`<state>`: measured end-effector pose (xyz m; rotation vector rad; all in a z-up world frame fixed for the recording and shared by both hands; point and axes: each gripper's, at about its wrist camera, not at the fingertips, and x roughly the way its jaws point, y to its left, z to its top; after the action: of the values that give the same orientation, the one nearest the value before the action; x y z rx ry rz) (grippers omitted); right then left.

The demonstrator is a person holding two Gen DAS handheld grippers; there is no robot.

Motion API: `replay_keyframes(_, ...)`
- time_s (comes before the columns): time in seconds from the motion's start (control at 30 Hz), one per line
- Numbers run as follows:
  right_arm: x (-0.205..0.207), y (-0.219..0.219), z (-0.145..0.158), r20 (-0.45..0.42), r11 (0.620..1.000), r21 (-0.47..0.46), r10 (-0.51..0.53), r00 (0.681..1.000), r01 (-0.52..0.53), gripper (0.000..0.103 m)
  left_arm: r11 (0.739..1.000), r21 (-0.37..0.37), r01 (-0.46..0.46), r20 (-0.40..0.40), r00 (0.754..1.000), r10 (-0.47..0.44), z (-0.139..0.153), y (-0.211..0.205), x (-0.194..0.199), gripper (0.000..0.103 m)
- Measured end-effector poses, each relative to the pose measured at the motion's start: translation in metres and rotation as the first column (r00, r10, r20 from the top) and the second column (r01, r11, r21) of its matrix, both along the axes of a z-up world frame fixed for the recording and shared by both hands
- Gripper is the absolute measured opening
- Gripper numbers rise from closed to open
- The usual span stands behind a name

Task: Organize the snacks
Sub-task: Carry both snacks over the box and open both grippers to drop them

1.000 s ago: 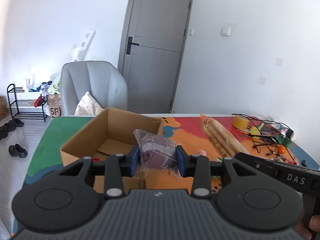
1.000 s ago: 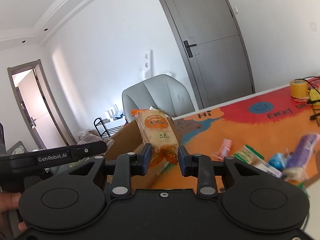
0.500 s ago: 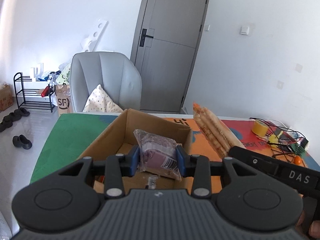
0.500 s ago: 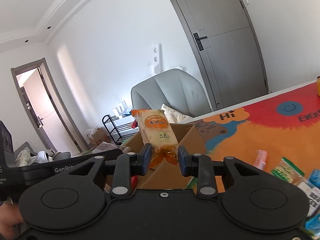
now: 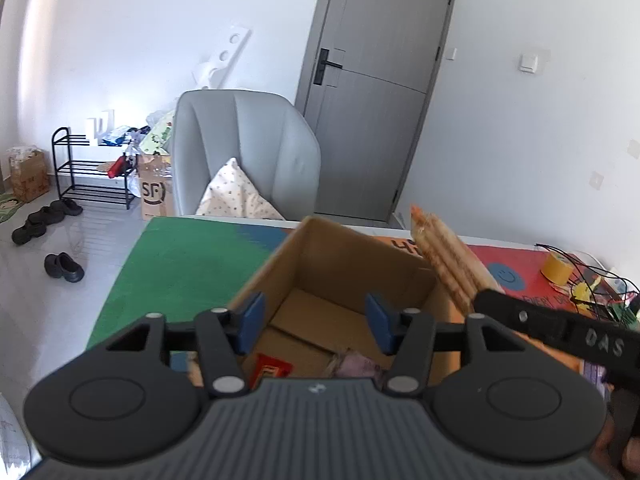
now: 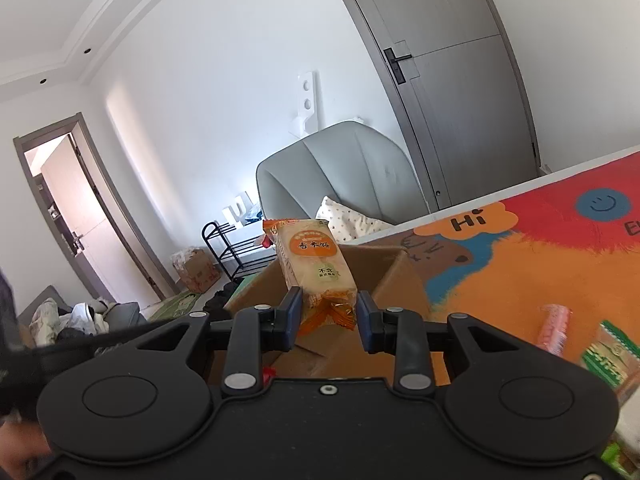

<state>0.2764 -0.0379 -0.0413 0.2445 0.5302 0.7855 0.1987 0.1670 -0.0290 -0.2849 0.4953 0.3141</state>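
Observation:
An open cardboard box (image 5: 280, 264) stands on the colourful table mat. My left gripper (image 5: 314, 322) is open and empty above the box. A purple snack packet (image 5: 356, 366) and a red packet (image 5: 270, 368) lie on the box floor below it. My right gripper (image 6: 326, 320) is shut on an orange rice-cracker packet (image 6: 312, 264) and holds it upright over the near edge of the same box (image 6: 396, 276). That packet also shows in the left wrist view (image 5: 452, 260) at the box's right side.
Loose snacks lie on the mat at the right: a pink packet (image 6: 554, 322) and a green packet (image 6: 612, 354). A yellow tape roll (image 5: 556, 266) and cables (image 5: 592, 280) sit at the far right. A grey chair (image 5: 244, 156) stands behind the table.
My left gripper opened and the purple packet dropped into the box. My right gripper moved with the orange packet toward the box.

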Motion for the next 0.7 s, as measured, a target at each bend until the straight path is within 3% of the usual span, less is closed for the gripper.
replay_keyframes(0.1, 0.001, 0.006, 0.003, 0.007, 1.000, 0.019, -0.008, 1.000, 0.008, 0.046, 1.000, 0.014, -0.005, -0.005, 1.000, 0.005, 0.001, 0.000, -0.004, 0.070)
replay_keyframes(0.13, 0.001, 0.005, 0.004, 0.003, 1.000, 0.024, -0.014, 1.000, 0.014, 0.065, 1.000, 0.022, -0.008, -0.008, 1.000, 0.008, 0.000, -0.001, -0.005, 0.076)
replay_keyframes(0.17, -0.002, 0.003, 0.004, 0.011, 0.999, 0.031, -0.026, 1.000, 0.026, 0.078, 1.000, 0.027, -0.010, -0.008, 1.000, 0.011, 0.001, -0.002, -0.007, 0.079)
replay_keyframes(0.27, -0.012, -0.005, 0.007, 0.038, 0.999, 0.027, -0.047, 0.998, 0.045, 0.083, 0.999, 0.034, -0.008, -0.006, 1.000, 0.008, 0.002, -0.007, -0.012, 0.086)
replay_keyframes(0.43, -0.021, -0.032, 0.004, -0.009, 0.995, 0.047, -0.084, 0.996, 0.084, 0.092, 1.000, 0.018, -0.024, 0.013, 1.000, 0.024, 0.004, -0.015, -0.023, 0.095)
replay_keyframes(0.53, -0.026, -0.047, 0.000, -0.020, 0.992, 0.049, -0.118, 0.993, 0.119, 0.100, 1.000, 0.020, -0.013, 0.013, 1.000, 0.013, 0.004, -0.024, -0.027, 0.096)
replay_keyframes(0.7, -0.033, -0.069, -0.007, -0.049, 0.987, 0.058, -0.146, 0.988, 0.149, 0.101, 1.000, 0.020, 0.008, 0.015, 1.000, -0.008, 0.003, -0.037, -0.033, 0.097)
